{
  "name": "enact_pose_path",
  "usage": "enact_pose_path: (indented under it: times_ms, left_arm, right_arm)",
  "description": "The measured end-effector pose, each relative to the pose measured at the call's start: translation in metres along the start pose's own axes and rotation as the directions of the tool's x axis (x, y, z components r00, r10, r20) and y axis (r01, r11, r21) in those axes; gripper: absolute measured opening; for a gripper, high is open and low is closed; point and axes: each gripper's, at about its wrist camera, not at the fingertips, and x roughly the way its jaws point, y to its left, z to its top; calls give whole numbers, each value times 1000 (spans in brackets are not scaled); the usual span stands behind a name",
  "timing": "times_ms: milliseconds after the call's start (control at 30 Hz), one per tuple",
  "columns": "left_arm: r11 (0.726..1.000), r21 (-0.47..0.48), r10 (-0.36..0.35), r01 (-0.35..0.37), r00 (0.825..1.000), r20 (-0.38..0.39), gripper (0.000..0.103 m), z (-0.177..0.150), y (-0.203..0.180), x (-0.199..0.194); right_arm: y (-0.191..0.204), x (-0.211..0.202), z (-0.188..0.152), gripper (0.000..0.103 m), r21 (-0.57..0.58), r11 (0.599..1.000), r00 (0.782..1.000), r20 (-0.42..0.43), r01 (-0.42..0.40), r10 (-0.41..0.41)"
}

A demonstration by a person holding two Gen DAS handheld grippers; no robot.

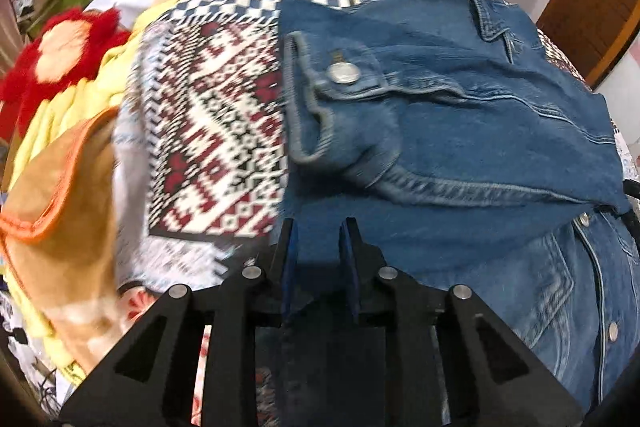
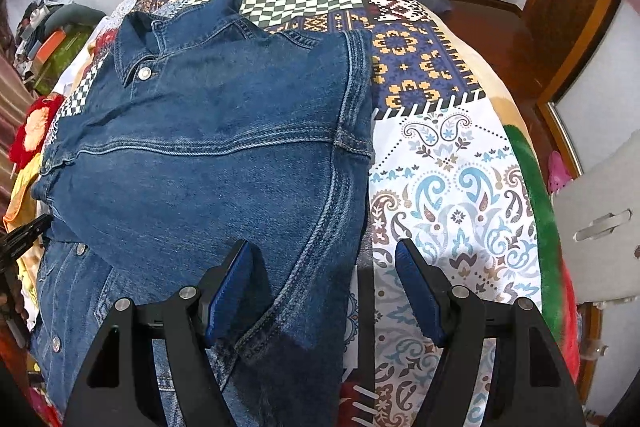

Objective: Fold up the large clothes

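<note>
While motion blurs the bedspread (image 1: 216, 115), the denim jacket (image 1: 460, 131) stays sharp.

Denim jacket (image 1: 460, 131): lower part cut off by the frame's bottom edge.
Patterned bedspread (image 1: 216, 131): smeared by motion blur in the left wrist view.
Clothes pile (image 1: 60, 99): blurred, single garments unclear.
Left gripper (image 1: 318, 239): whether it pinches denim cannot be told.

- The denim jacket (image 2: 208, 155) covers the middle of the bed.
- To its right, the patterned bedspread (image 2: 452, 187) lies bare out to the bed's edge, free for a gripper to pass.
- To its left, a heap of yellow and orange cloths (image 1: 60, 179) and a red fluffy item (image 1: 52, 51) crowds that side.
- A strip of bare bedspread separates jacket and heap.
</note>
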Motion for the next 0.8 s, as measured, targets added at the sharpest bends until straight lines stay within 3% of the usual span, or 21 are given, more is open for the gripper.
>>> enact_pose_path:
  times_ms: [100, 133, 167, 233, 333, 500, 667, 800]
  left_arm:
    - [1000, 9, 8, -8, 1000, -2, 25, 7, 7, -16]
    - [1000, 12, 8, -8, 1000, 7, 34, 10, 9, -22]
    - [1000, 15, 14, -15, 999, 29, 52, 16, 9, -31]
    - [999, 19, 29, -31, 997, 74, 74, 25, 5, -42]
    - [997, 64, 43, -51, 992, 118, 84, 42, -10, -38]
    - [989, 87, 114, -116, 993, 28, 85, 47, -17, 15]
    - [1000, 10, 12, -12, 1000, 20, 92, 37, 7, 23]
    - [1000, -4, -28, 28, 1000, -9, 92, 47, 16, 15]
  right_arm:
    - [2, -6, 6, 71, -22, 1000, 1000, 10, 19, -19]
    - [3, -9, 9, 71, -31, 999, 999, 23, 26, -26]
    - [4, -12, 15, 71, -39, 999, 999, 39, 28, -27]
    - [8, -15, 25, 71, -43, 999, 998, 55, 20, -18]
    - [17, -6, 39, 71, -71, 997, 999, 44, 16, -13]
    - [18, 27, 41, 71, -99, 994, 997, -40, 55, -59]
    - [-15, 22, 34, 72, -2, 999, 998, -47, -48, 48]
    - [-30, 12, 40, 72, 8, 999, 999, -18, -44, 44]
